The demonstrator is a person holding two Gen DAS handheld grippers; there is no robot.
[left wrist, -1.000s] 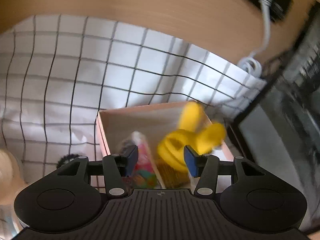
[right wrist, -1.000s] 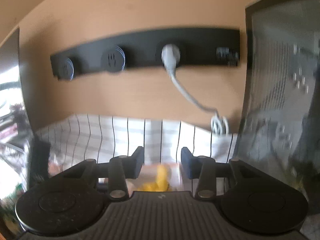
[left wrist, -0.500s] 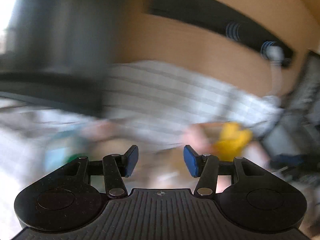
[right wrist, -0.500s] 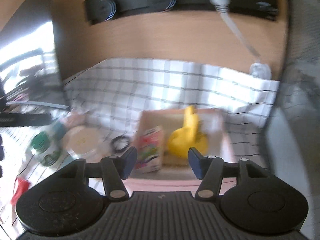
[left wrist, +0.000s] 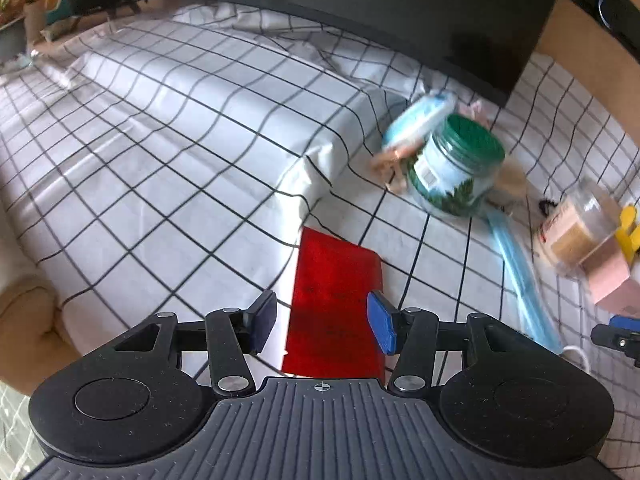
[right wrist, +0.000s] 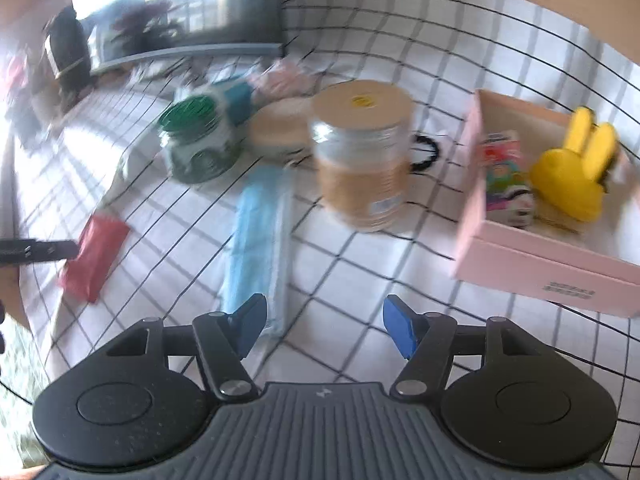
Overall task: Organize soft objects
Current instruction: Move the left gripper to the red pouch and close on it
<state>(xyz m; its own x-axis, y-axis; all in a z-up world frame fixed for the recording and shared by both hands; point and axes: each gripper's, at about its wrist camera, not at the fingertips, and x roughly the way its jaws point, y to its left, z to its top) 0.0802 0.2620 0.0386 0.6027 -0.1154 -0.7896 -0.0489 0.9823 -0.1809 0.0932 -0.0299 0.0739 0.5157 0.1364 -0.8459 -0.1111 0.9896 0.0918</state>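
A flat red packet (left wrist: 336,292) lies on the checked cloth, and my open left gripper (left wrist: 322,326) hangs just above its near end, jaws on either side. The packet also shows in the right wrist view (right wrist: 94,252), with a left fingertip (right wrist: 48,249) beside it. A pink box (right wrist: 548,256) at the right holds a yellow rabbit toy (right wrist: 572,176) and a colourful packet (right wrist: 506,178). A blue face mask (right wrist: 256,232) lies ahead of my open, empty right gripper (right wrist: 322,330).
A green-lidded glass jar (right wrist: 192,140), a tan-lidded jar (right wrist: 364,152), a round tan pad (right wrist: 276,128) and a black hair tie (right wrist: 426,154) stand mid-table. A dark monitor (left wrist: 360,4) lines the back. The table's near-left edge (left wrist: 24,308) is close.
Both grippers swung left, away from the pink box. The left one now hangs over the red packet; the right one dropped lower, over the cloth by the blue mask.
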